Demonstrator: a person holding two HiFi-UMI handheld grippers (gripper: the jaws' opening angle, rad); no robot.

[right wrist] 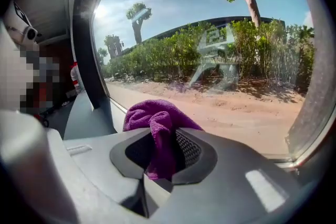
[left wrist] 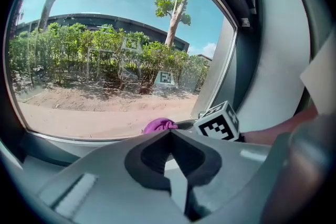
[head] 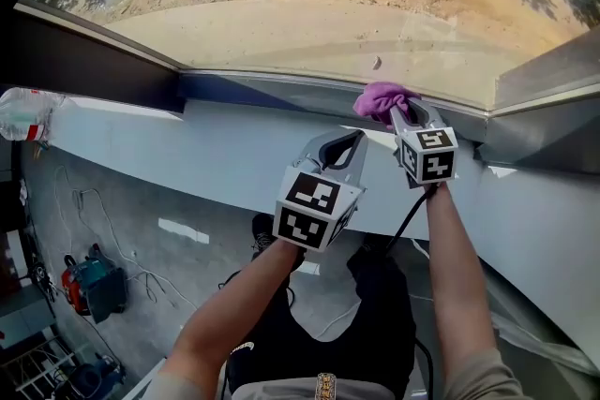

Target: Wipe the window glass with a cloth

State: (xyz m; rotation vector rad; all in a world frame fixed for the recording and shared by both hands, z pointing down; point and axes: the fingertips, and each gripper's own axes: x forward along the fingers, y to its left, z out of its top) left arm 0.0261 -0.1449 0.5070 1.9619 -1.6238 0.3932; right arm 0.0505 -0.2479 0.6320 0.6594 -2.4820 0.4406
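Cloth (head: 380, 98) pinched in right tongs (head: 405, 110); arm outstretched; left tongs (head: 349, 141) closed

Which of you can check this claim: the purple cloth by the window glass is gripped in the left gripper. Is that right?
No: the purple cloth by the window glass is gripped in the right gripper; the left gripper is shut on nothing. The right gripper view shows it between the jaws.

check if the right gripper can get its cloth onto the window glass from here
Likely yes. The right gripper is shut on the purple cloth, which sits by the lower edge of the window glass, with nothing showing between them. The left gripper hangs further back, out of that path.
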